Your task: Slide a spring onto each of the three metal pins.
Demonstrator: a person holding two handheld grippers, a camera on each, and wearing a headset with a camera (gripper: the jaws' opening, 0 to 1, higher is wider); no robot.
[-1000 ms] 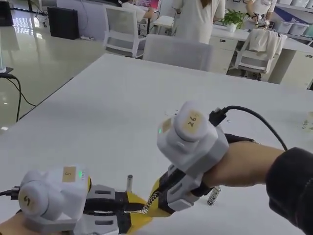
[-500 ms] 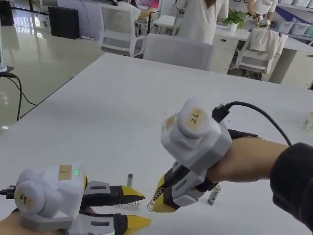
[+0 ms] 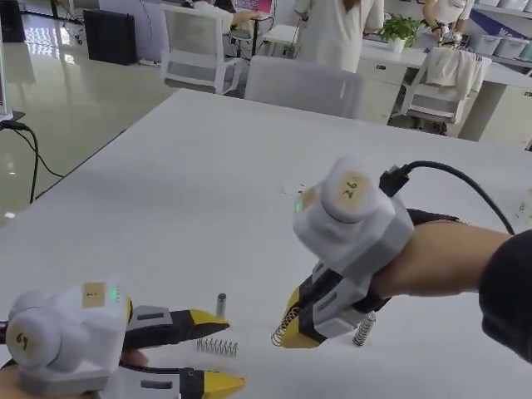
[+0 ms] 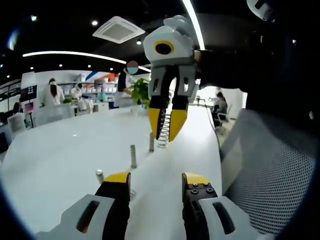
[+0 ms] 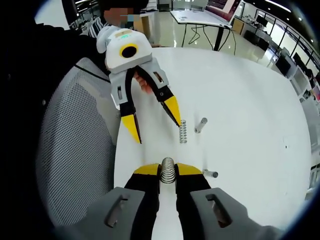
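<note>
My right gripper (image 3: 296,331) (image 5: 168,171) is shut on a small steel spring (image 3: 284,325) (image 5: 168,170), which hangs just above the white table (image 3: 199,191). My left gripper (image 3: 218,351) (image 4: 156,179) stands open at the lower left. A second spring (image 3: 217,346) (image 5: 183,131) lies flat on the table between its yellow tips. A bare metal pin (image 3: 221,304) (image 4: 133,156) stands upright just beyond the left gripper. In the left gripper view, two more pins (image 4: 151,142) (image 4: 99,176) stand nearby. The right gripper (image 4: 165,137) hangs over them with its spring (image 4: 162,131).
An upright coil (image 3: 363,329) stands on the table right of my right gripper; I cannot tell whether a pin is inside. A black cable (image 3: 449,179) runs from the right gripper. Chairs (image 3: 303,87) and people stand beyond the table's far edge.
My left gripper has opened and drawn back to the left, and a spring now lies on the table between its jaws. The right gripper has moved right with its spring.
</note>
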